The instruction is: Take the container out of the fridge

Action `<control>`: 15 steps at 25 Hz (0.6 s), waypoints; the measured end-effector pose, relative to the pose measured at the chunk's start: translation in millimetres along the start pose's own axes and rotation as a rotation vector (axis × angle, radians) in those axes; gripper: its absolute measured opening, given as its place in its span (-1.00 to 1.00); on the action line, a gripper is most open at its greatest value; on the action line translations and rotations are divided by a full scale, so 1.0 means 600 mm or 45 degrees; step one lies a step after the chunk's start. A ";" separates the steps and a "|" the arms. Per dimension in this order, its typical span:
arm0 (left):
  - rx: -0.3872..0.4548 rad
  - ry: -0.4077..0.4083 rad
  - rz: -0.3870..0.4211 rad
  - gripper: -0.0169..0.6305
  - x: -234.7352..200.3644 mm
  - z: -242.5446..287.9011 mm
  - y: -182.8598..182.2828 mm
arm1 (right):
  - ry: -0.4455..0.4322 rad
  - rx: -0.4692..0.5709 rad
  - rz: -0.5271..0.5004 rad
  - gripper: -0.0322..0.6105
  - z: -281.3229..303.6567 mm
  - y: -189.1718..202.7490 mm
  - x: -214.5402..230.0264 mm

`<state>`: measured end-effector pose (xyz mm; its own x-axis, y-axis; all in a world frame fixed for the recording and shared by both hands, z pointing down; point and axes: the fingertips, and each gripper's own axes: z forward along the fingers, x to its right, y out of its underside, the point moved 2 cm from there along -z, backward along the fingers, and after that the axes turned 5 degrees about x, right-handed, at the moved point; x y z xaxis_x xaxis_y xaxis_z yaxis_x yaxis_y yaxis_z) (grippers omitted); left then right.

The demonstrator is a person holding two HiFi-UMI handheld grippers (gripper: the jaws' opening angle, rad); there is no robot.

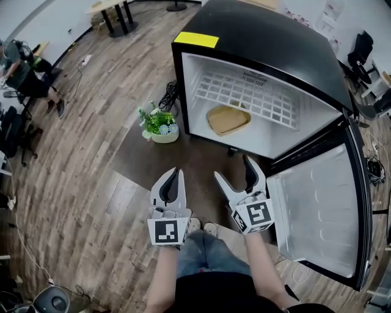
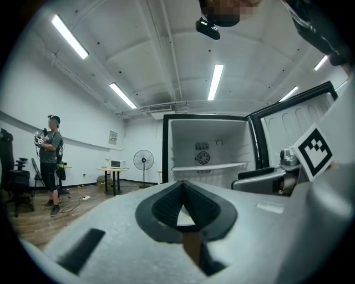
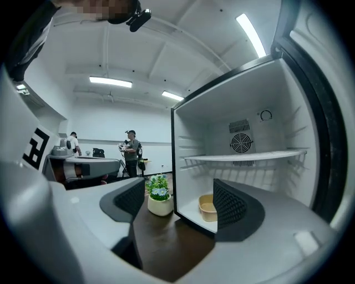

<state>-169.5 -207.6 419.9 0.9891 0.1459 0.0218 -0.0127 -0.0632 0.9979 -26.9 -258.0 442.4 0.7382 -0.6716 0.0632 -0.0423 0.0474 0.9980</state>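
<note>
A small black fridge (image 1: 263, 43) stands with its door (image 1: 324, 211) swung open to the right. On its floor, under a white wire shelf (image 1: 250, 95), lies a tan container (image 1: 227, 118), also seen as the tan container (image 3: 207, 207) in the right gripper view. My left gripper (image 1: 174, 177) is shut and empty, held in front of the fridge. My right gripper (image 1: 235, 171) is open and empty, a short way before the fridge opening; the container shows beside its right pad (image 3: 228, 205).
A potted plant (image 1: 159, 124) in a white bowl stands on the dark mat (image 1: 183, 159) left of the fridge. A seated person (image 1: 27, 76) is at far left; tables (image 1: 113, 12) stand at the back. People stand in the room (image 3: 130, 150). Cables (image 1: 168, 95) lie beside the fridge.
</note>
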 end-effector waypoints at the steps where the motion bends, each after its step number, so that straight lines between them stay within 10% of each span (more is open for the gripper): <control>1: 0.008 0.009 -0.012 -0.93 -0.001 0.012 -0.002 | 0.010 -0.020 -0.009 0.28 0.009 0.004 0.006; 15: -0.045 0.118 -0.079 -0.93 -0.013 0.120 0.043 | -0.046 -0.364 -0.308 0.28 0.126 0.062 0.051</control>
<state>-166.8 -281.7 441.3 0.9702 0.2394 -0.0361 0.0413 -0.0164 0.9990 -57.1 -332.7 482.2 0.6795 -0.7139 -0.1693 0.3240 0.0850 0.9422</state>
